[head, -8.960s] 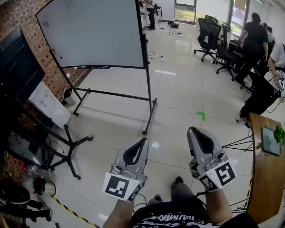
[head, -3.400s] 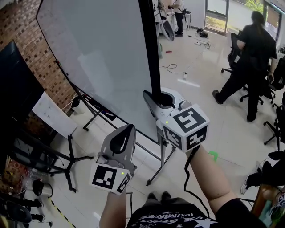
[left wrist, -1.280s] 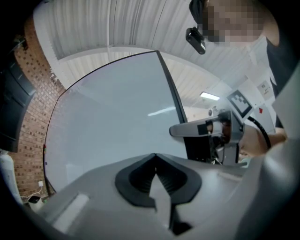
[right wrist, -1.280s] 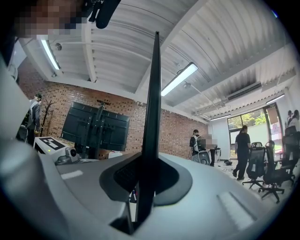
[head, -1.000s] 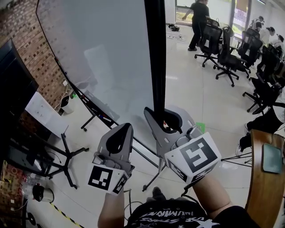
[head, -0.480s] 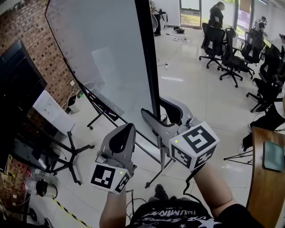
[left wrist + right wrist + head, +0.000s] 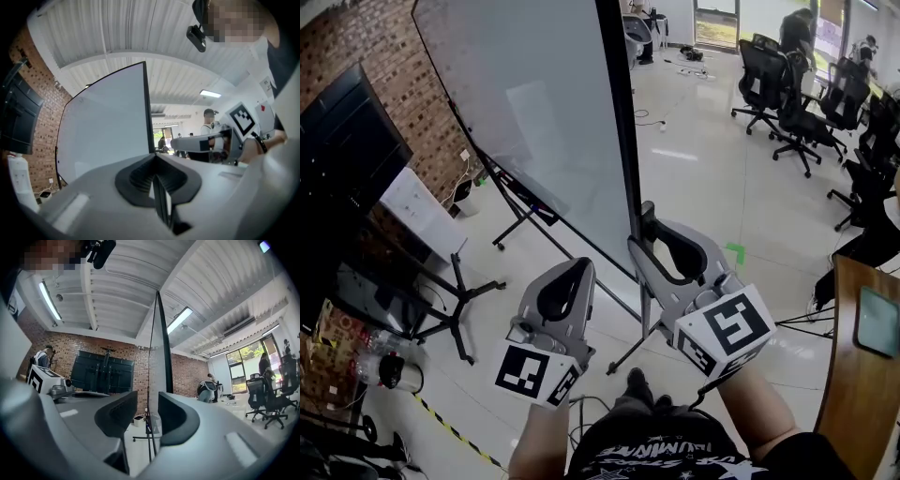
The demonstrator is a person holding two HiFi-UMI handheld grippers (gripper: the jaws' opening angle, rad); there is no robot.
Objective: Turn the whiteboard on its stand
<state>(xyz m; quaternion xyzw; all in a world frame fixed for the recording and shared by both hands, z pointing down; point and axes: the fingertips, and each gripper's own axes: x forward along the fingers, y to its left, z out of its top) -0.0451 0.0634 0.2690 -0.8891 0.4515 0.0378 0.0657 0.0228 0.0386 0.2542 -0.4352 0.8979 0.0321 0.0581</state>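
The whiteboard [image 7: 544, 122] stands on its black wheeled stand [image 7: 623, 349], turned so that its black side edge [image 7: 623, 141] faces me. My right gripper [image 7: 664, 230] is open just to the right of that edge, low on the board and apart from it. Its jaws have just been closing, with nothing between the pads. In the right gripper view the board's edge [image 7: 161, 357] rises ahead, in line with the gap of the right gripper [image 7: 147, 401]. My left gripper [image 7: 577, 264] is shut and empty, in front of the board's lower part. The left gripper [image 7: 154, 157] faces the board [image 7: 103, 126].
A black screen on a stand [image 7: 356, 169] and a white panel [image 7: 417, 211] fill the left side by the brick wall. Office chairs [image 7: 787, 112] and people stand at the back right. A wooden table [image 7: 862, 375] is at the right edge. Yellow-black tape [image 7: 450, 431] crosses the floor.
The right gripper was shut on the board's black edge one second ago; it has let go, opened and drawn back and down. The left gripper has also pulled back a little.
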